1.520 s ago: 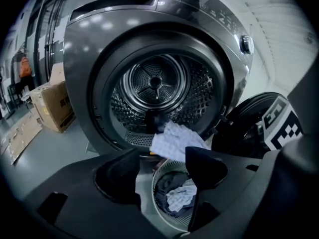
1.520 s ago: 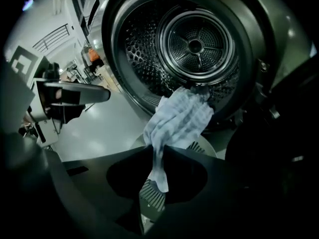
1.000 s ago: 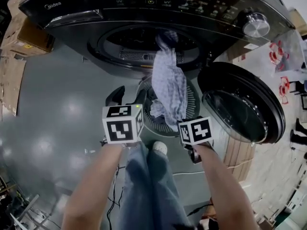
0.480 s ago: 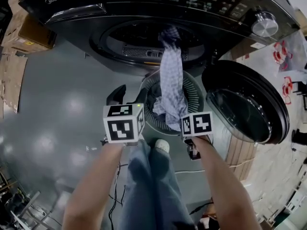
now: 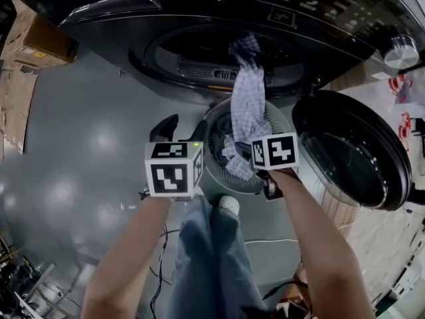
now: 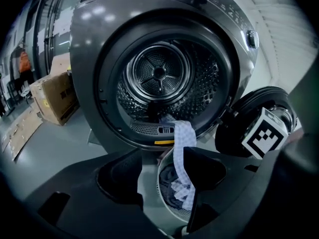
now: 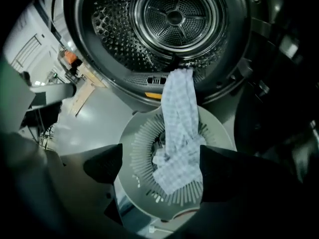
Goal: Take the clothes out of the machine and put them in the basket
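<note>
Pale-blue checked cloth [image 7: 178,128] drapes into the round white slatted basket [image 7: 135,156] — the black right gripper [image 7: 160,169], jaws just opened wide, has released it; the black left gripper [image 6: 162,171] stands half-open, empty.

Blue jeans [image 5: 202,261], a white shoe [image 5: 228,205], forearms [image 5: 126,258] bare.

Landmark: brown cardboard box [image 5: 41,45], standing on the floor.
Floor [image 5: 80,151]: smooth grey and glossy. Soft patches of overhead light reflect on it beside the box, on my side.
Flattened cardboard sheets [image 5: 14,105] lie just beside the box.
Pale cable [image 5: 265,240] on the floor, well apart from the box.
White ribbed wall [image 6: 283,29] far across from the box.
</note>
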Demonstrator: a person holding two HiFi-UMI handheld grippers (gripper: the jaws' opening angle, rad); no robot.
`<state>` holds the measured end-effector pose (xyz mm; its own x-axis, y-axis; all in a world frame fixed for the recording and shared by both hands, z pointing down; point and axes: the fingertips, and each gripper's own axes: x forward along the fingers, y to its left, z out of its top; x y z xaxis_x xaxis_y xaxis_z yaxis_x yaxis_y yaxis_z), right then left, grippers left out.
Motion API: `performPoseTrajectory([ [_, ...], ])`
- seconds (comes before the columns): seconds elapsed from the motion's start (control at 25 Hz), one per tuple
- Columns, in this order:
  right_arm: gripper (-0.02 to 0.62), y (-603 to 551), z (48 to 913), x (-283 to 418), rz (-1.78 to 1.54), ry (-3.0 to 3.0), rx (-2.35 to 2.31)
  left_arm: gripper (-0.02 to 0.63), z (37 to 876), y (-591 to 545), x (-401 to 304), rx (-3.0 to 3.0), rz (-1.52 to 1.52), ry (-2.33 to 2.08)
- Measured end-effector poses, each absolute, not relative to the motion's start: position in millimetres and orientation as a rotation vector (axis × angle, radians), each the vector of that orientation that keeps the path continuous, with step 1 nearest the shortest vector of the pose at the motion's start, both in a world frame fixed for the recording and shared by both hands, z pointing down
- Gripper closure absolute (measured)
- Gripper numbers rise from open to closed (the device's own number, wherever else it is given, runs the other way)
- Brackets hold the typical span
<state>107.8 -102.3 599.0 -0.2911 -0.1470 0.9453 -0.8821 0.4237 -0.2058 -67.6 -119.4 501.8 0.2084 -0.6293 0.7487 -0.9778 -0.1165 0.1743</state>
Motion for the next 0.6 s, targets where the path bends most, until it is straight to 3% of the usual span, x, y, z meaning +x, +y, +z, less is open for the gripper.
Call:
performPoseTrajectory([
  [0.6, 0.137, -293, 598, 66, 0.539, -1.849, 1.099, 0.364, 543, -161, -102, 1.889, 0.709, -1.449],
])
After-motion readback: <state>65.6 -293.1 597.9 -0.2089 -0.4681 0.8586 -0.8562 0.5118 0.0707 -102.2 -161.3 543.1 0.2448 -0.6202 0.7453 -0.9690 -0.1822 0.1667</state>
